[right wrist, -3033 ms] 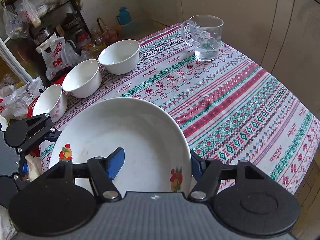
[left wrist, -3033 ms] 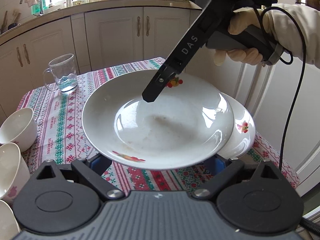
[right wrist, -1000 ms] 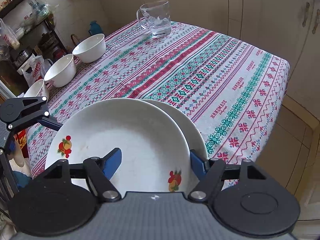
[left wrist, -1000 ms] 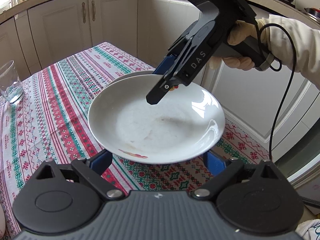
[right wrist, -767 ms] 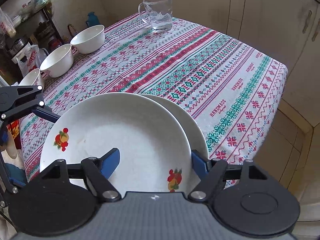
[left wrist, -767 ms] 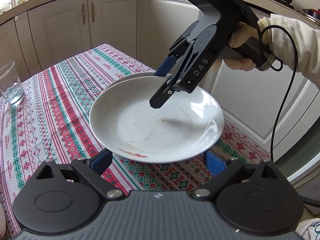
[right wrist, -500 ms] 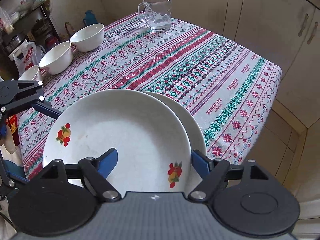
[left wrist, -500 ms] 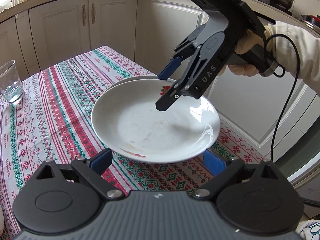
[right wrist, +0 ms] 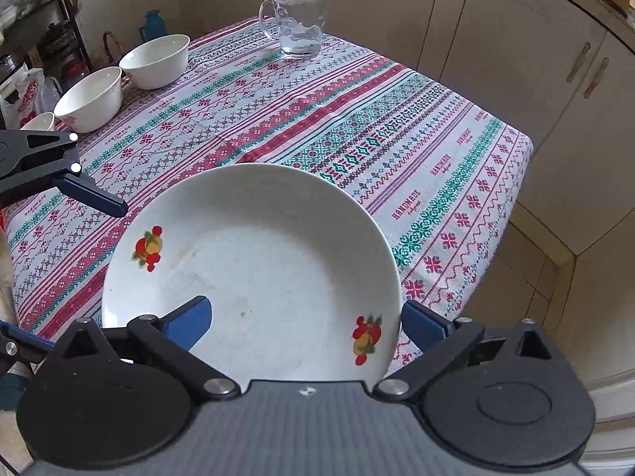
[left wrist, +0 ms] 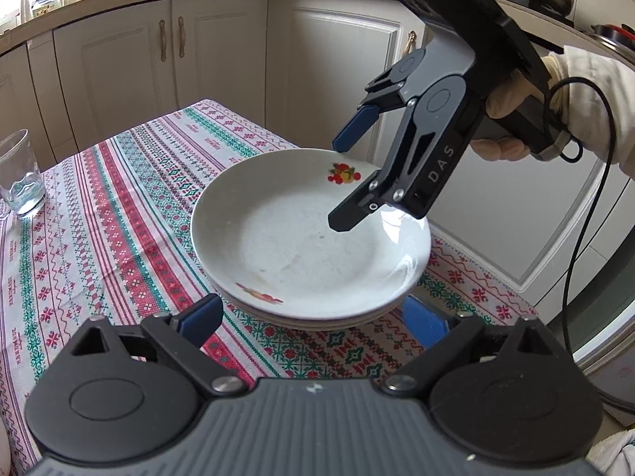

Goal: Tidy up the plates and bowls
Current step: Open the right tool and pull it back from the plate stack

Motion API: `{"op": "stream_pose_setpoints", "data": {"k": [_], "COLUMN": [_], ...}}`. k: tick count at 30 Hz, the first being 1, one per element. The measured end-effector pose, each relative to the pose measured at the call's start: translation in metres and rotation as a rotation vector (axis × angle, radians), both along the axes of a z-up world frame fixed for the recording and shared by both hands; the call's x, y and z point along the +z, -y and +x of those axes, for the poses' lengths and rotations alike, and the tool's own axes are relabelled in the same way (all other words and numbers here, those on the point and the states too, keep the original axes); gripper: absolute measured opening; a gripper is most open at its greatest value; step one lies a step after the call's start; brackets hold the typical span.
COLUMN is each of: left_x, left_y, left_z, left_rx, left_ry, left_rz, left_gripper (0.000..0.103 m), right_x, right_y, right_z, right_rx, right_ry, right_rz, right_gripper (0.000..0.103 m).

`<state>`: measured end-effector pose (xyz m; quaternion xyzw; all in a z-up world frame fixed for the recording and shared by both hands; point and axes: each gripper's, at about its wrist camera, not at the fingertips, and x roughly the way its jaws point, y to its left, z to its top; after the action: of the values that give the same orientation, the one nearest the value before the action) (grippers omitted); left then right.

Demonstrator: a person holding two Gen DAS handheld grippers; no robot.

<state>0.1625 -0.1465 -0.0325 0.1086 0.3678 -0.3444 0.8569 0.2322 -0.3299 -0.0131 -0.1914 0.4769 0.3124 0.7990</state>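
Two white plates with fruit prints are stacked near the table's corner: the top plate (left wrist: 309,238) (right wrist: 258,261) rests on the lower plate (left wrist: 317,323), of which only the near rim shows. My right gripper (left wrist: 341,184) (right wrist: 305,321) hovers just over the stack's far rim. Its jaws are opening, one pad above the plate and one outside the rim, neither pressing. My left gripper (left wrist: 313,319) stands open at the near rim, holding nothing. In the right wrist view its upper finger (right wrist: 95,198) ends just short of the plate. Three white bowls (right wrist: 156,59) (right wrist: 89,97) (right wrist: 39,121) line the opposite edge.
A glass mug (right wrist: 297,23) (left wrist: 18,174) with a little water stands at a far corner. The patterned tablecloth (right wrist: 317,119) covers the table; its edge drops to the floor right beside the plates. White cupboards (left wrist: 222,39) close in behind the table.
The right gripper set the plate down onto the other plate, then opened wide and lifted its fingers off the rim. The left gripper stayed where it was.
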Motion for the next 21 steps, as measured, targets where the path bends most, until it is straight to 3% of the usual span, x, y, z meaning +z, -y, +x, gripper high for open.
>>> {"op": "stream_pose_setpoints", "data": {"k": [3,11,17,21], "left_x": [0.002,0.009,0.015,0.02], "left_y": [-0.004,-0.018,-0.028,-0.038], "left_z": [-0.005,-0.013,-0.03,-0.047], "left_rx": [0.011,0.065,0.118,0.15], "left_ry": [0.024,0.07,0.156,0.219], "left_rz": [-0.001,0.0,0.026,0.053], "left_gripper": [0.098,0.099,0.099,0.1], "right_x": [0.005,0.016,0.019,0.027], "right_y": [0.001,-0.021,-0.043,-0.064], "right_z": [-0.007,-0.049,-0.08,-0.109], "right_rx": [-0.008,-0.067,-0.171,-0.204], "right_ry": [0.012,0.174,0.24,0.335], "right_rz": [0.021,-0.028,-0.019,-0.007], "right_gripper": [0.103,0.103,0.103,0.103]}}
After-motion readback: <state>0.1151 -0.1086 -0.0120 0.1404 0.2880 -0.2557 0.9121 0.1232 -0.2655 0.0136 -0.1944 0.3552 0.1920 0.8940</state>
